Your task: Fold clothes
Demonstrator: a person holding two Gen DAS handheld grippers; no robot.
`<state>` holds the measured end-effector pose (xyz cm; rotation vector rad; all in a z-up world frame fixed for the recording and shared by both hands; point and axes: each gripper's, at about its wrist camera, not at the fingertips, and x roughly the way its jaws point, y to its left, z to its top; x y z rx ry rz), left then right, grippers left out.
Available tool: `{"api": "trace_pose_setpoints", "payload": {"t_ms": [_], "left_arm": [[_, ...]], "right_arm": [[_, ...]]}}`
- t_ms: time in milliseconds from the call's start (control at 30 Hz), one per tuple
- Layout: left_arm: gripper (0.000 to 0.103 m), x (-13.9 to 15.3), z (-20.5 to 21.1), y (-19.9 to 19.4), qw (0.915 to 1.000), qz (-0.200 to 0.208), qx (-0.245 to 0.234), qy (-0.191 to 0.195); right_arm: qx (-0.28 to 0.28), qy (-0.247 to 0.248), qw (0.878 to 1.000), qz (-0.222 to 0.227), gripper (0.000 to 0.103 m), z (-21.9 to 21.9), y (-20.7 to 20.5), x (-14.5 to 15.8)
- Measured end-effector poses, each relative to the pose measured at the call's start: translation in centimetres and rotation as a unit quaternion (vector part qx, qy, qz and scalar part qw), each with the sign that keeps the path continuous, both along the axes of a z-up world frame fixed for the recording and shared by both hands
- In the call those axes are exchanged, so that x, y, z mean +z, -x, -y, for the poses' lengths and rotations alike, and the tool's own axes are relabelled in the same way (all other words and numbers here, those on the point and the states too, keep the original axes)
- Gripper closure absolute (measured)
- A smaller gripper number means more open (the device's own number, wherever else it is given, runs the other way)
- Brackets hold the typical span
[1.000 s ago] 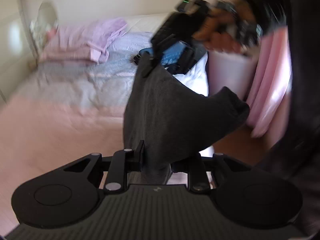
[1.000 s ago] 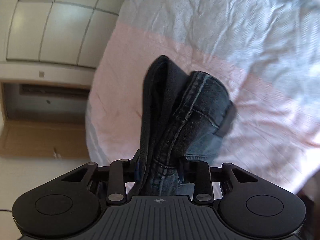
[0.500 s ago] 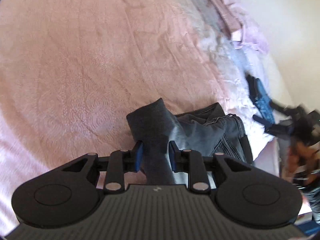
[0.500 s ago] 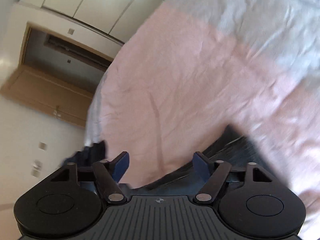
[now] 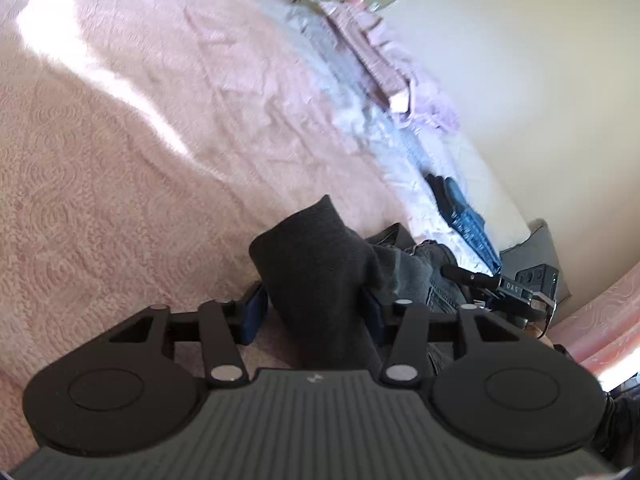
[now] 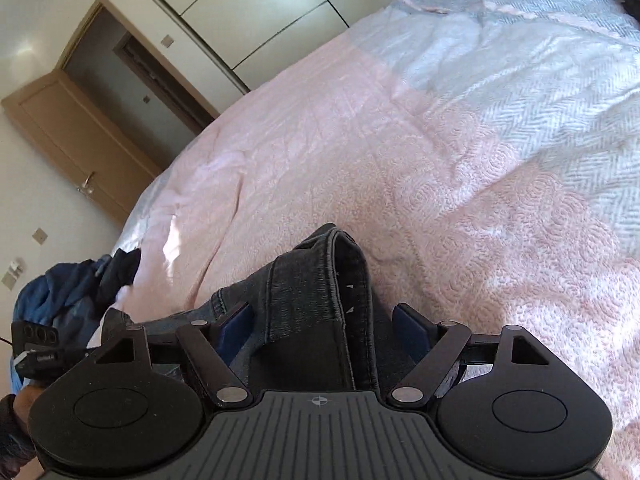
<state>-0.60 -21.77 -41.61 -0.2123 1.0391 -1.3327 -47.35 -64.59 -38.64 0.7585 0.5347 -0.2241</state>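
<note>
Both claws, left (image 5: pixel 314 312) and right (image 6: pixel 326 326), stand spread around the jeans (image 6: pixel 316 304) (pads clear); withdrawing carelessly could snag and unfold them.

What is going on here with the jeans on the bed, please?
A person with a gripper in each hand is folding dark jeans on a pink bedspread. The right gripper stands open around the waistband. The left gripper has just been opening, with dark fabric between its pads.

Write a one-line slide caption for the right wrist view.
Right gripper, jaws open, over dark jeans laid on the pink bedspread.
</note>
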Motion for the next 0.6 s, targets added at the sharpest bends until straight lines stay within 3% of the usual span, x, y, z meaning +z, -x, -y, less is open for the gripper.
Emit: {"api": "trace_pose_setpoints", "payload": {"t_ms": [133,300,467,600], "left_arm": [[0.082,1.1,-0.6,1.8,0.9984,0.046,0.009,0.030],[0.090,3.1,-2.2,4.1,0.9950,0.059,0.050,0.062],[0.090,3.8,-3.2,3.0,0.9938,0.059,0.065,0.068],[0.089,0.4,-1.2,-0.9,0.9967,-0.001,0.077,0.025]], "right_arm": [[0.014,0.034,0.999,0.005,0.047,-0.7,0.7,-0.2],[0.005,0.050,0.999,0.015,0.061,-1.9,1.6,1.0],[0.042,0.088,0.995,0.035,0.062,-1.8,0.5,4.4],[0.056,0.063,0.996,-0.017,0.062,0.3,-4.0,1.9]]}}
